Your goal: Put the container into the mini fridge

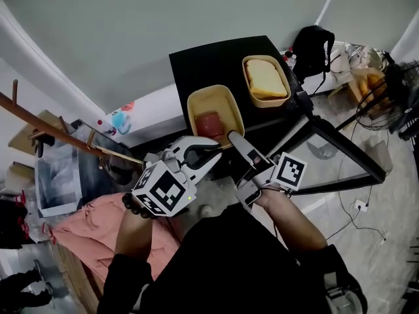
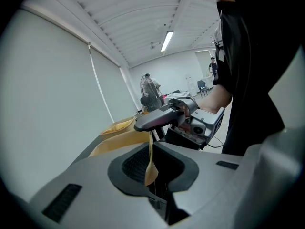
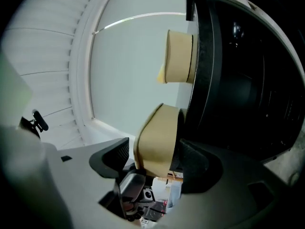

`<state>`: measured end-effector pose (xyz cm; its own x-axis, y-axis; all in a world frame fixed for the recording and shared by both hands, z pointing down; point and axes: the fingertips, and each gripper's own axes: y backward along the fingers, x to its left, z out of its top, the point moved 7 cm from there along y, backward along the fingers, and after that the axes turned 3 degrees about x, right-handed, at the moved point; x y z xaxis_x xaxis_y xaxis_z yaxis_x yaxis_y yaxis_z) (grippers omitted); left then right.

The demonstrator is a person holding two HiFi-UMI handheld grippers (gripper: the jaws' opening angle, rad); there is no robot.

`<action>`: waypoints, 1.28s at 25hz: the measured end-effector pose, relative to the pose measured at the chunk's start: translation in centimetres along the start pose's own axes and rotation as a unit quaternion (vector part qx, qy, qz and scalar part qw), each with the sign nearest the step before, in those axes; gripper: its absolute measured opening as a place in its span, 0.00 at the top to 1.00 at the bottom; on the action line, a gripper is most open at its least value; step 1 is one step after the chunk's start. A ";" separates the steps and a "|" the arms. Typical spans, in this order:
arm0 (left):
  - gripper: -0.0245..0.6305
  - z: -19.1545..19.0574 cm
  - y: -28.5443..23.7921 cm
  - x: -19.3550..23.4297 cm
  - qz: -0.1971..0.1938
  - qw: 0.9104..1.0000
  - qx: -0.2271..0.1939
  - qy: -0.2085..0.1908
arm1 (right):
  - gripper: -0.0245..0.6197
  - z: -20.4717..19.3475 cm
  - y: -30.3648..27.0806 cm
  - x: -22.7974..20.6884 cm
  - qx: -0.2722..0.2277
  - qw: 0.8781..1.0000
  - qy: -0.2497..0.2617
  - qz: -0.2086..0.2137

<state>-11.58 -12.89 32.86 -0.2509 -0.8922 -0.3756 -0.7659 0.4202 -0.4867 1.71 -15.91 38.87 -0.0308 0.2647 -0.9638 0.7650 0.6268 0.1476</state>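
Two yellow containers stand on top of the black mini fridge (image 1: 196, 64). The near container (image 1: 215, 113) has something red inside; the far one (image 1: 265, 80) holds a pale yellow block. My left gripper (image 1: 208, 150) is shut on the thin rim of the near container (image 2: 119, 140), which shows as a yellow edge between the left gripper's (image 2: 151, 168) jaws. My right gripper (image 1: 232, 138) stands open at the same container's near end. In the right gripper view that container (image 3: 159, 137) sits between my right gripper's (image 3: 155, 159) pads, with a gap on the left side.
A dark-framed fridge door (image 1: 344, 156) stands swung out at the right. A black backpack (image 1: 313, 48) and cables lie beyond it. Pink cloth (image 1: 98, 221) and a wooden rack (image 1: 46, 126) are at the left. The fridge's dark side (image 3: 238, 80) fills the right.
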 end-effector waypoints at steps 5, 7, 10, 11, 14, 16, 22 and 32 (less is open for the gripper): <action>0.90 -0.1 0.7 -0.6 0.004 1.000 -0.003 0.001 | 0.47 -0.4 -1.0 -0.3 0.012 1.000 -0.015 -0.003; 0.90 -0.1 0.8 -0.7 0.005 1.000 -0.004 0.003 | 0.47 -0.4 -0.9 -0.4 0.010 1.000 -0.018 -0.008; 0.90 -0.1 0.8 -0.8 0.005 1.000 -0.003 -0.001 | 0.47 -0.4 -0.9 -0.5 0.010 1.000 -0.027 -0.008; 0.90 0.0 0.7 -0.9 0.005 1.000 -0.002 -0.006 | 0.47 -0.4 -0.9 -0.6 0.012 0.999 -0.031 -0.008; 0.90 0.1 0.5 -1.1 0.005 1.000 0.000 -0.014 | 0.48 -0.6 -0.9 -1.0 0.018 0.999 -0.046 -0.013; 0.90 0.2 0.3 -1.1 0.004 1.000 0.003 -0.018 | 0.49 -0.6 -0.8 -1.2 0.019 0.998 -0.051 -0.013; 0.90 0.1 0.4 -1.3 0.012 1.000 -0.011 -0.017 | 0.61 -0.6 -0.8 -0.9 0.020 0.997 -0.067 0.008; 0.80 -1.4 4.1 -1.0 0.069 0.975 -0.125 0.171 | 0.62 -0.7 1.2 -0.9 0.004 0.996 -0.078 0.037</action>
<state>-15.27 -10.50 32.35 -0.5116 -0.8509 -0.1189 -0.8205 0.5249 -0.2262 2.17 -14.88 40.10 0.1257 0.1911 -0.9735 0.7669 0.6037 0.2176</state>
